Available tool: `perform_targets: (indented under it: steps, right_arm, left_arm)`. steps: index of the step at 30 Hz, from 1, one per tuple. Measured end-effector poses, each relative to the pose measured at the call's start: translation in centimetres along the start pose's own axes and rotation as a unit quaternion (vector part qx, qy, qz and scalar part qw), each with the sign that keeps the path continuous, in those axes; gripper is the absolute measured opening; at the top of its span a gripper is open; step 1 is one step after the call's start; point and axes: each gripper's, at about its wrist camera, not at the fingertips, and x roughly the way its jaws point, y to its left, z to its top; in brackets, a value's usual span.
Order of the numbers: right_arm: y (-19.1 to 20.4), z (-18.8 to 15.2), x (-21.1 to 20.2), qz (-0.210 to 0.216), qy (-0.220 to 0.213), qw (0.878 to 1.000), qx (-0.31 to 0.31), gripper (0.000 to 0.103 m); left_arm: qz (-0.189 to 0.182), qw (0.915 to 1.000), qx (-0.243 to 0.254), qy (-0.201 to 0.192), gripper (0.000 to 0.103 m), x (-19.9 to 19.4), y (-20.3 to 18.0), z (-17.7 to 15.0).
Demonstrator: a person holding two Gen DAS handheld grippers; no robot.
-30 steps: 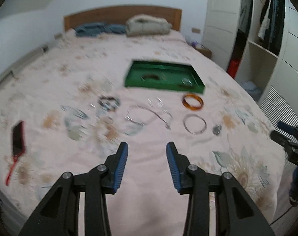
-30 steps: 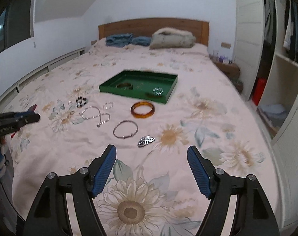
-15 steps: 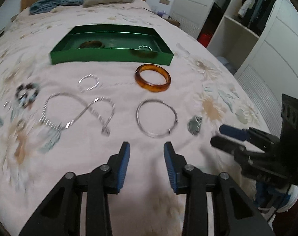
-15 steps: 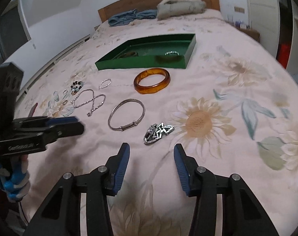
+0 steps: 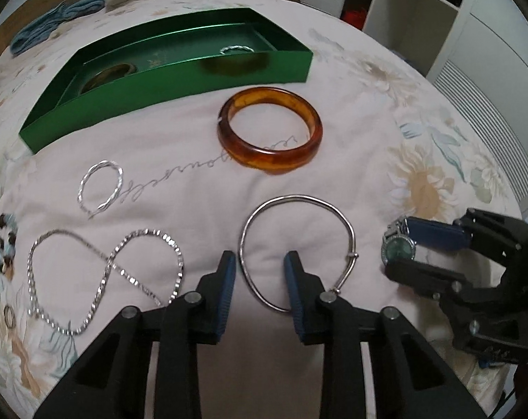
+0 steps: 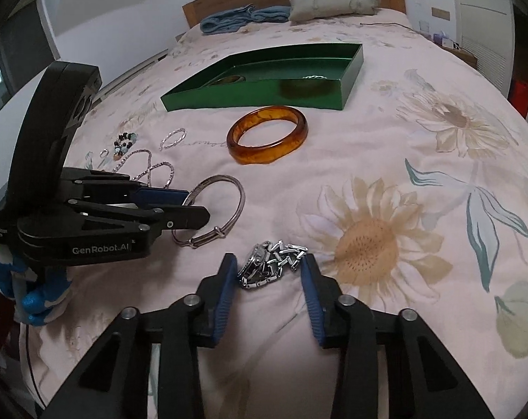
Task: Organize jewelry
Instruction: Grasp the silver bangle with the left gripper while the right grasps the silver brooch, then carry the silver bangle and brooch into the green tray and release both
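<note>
A thin silver bangle (image 5: 298,244) lies on the bedspread; my left gripper (image 5: 260,265) is open with its jaws straddling the bangle's near-left rim, also shown in the right wrist view (image 6: 190,206). A silver watch (image 6: 269,267) with a green face (image 5: 398,249) lies between the open jaws of my right gripper (image 6: 267,267). An amber bangle (image 5: 269,131) lies in front of the green tray (image 5: 180,80), which holds a ring and a dark bangle. A silver chain necklace (image 5: 103,272), a twisted silver bracelet (image 5: 101,186) and a bead bracelet (image 5: 0,241) lie to the left.
The bed has a floral pink cover (image 6: 386,237). Folded blue cloth (image 6: 243,17) and a pillow (image 6: 333,1) sit by the wooden headboard. A wardrobe with shelves (image 5: 421,7) stands to the right of the bed.
Both grippers have moved forward and down toward the bed. The left now straddles the silver bangle's rim; the right now has the watch between its jaws.
</note>
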Motion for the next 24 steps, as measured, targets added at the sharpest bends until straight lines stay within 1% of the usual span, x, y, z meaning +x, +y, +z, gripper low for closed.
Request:
perform_targets:
  steps: [1, 2, 4, 6, 8, 12, 17, 21, 24]
  right_arm:
    - [-0.1, 0.0, 0.1, -0.001, 0.0, 1.0, -0.002, 0.029]
    - [-0.1, 0.0, 0.2, -0.002, -0.001, 1.0, -0.005, 0.028]
    - [-0.2, 0.0, 0.2, 0.002, -0.004, 1.0, -0.005, 0.025]
    - [-0.2, 0.0, 0.1, 0.001, -0.008, 1.0, -0.006, 0.021]
    - [-0.1, -0.1, -0.1, -0.001, -0.014, 1.0, -0.008, 0.021]
    - [0.1, -0.3, -0.9, -0.007, -0.028, 1.0, -0.011, 0.02]
    - [0.1, -0.5, -3.0, -0.014, -0.051, 0.999, -0.004, 0.02]
    - [0.2, -0.5, -5.1, -0.022, -0.069, 0.997, -0.002, 0.02]
    - [0.6, 0.2, -6.4, -0.029, -0.08, 0.996, -0.008, 0.02]
  left_arm:
    - [0.002, 1.0, 0.005, 0.002, 0.021, 0.2, 0.0, 0.1]
    - [0.003, 1.0, 0.008, 0.003, 0.017, 0.3, 0.0, 0.2]
    - [0.002, 0.9999, 0.011, 0.002, 0.01, 0.4, 0.0, 0.3]
    - [0.005, 0.9999, 0.015, -0.005, 0.007, 0.4, -0.2, 0.2]
    - [0.014, 0.9996, 0.021, -0.014, 0.004, 0.2, -0.5, -0.1]
    - [0.027, 0.9991, 0.017, -0.029, 0.003, -0.6, -1.0, -0.5]
    - [0.031, 0.9983, -0.001, -0.049, 0.003, -2.1, -1.1, -0.6]
    - [0.027, 0.997, -0.01, -0.071, 0.003, -4.4, -1.1, -0.7]
    - [0.026, 0.9953, -0.016, -0.092, 0.003, -6.3, -0.9, -0.4]
